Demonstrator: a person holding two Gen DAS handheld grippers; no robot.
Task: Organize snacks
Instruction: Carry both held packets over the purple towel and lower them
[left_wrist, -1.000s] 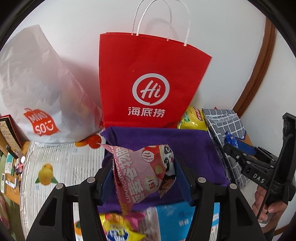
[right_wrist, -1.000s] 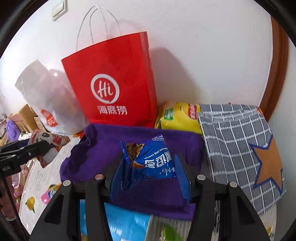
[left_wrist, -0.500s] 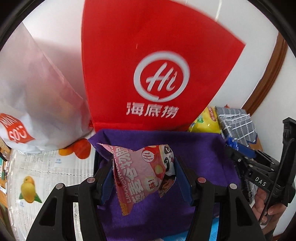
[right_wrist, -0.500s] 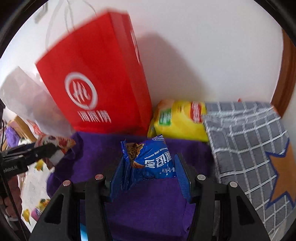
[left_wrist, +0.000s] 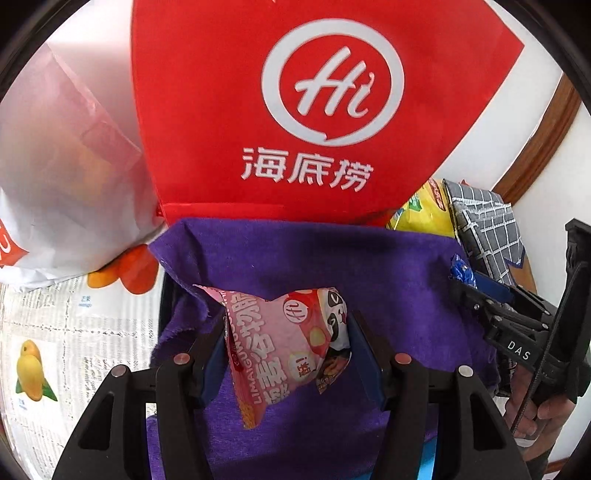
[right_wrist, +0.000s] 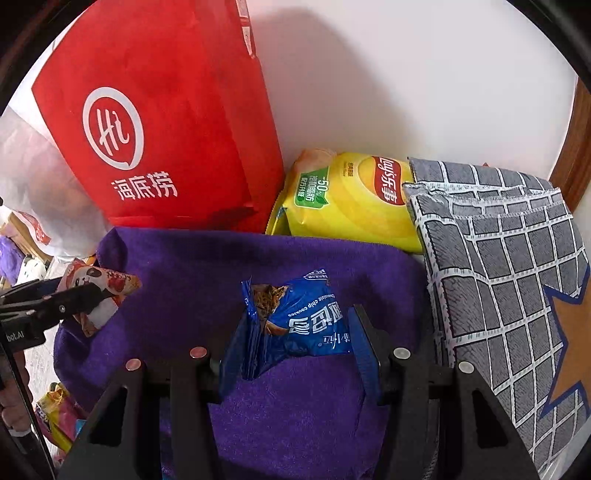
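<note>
Snacks in grip: two. Left gripper (left_wrist: 288, 345) clamps one pink packet (left_wrist: 284, 339), right gripper (right_wrist: 295, 334) clamps one blue cookie packet (right_wrist: 295, 321), both above the purple cloth (right_wrist: 258, 266). One red bag (right_wrist: 159, 122), top cut off. One yellow chip bag (right_wrist: 351, 199), partly hidden by the checked cloth (right_wrist: 498, 266).

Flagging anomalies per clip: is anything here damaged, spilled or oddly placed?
Nothing is spilled or torn. The left tool pinches a crumpled pink snack packet and the right tool a creased blue cookie packet, both above the purple cloth. The red paper bag only looks tilted through the fisheye.
</note>
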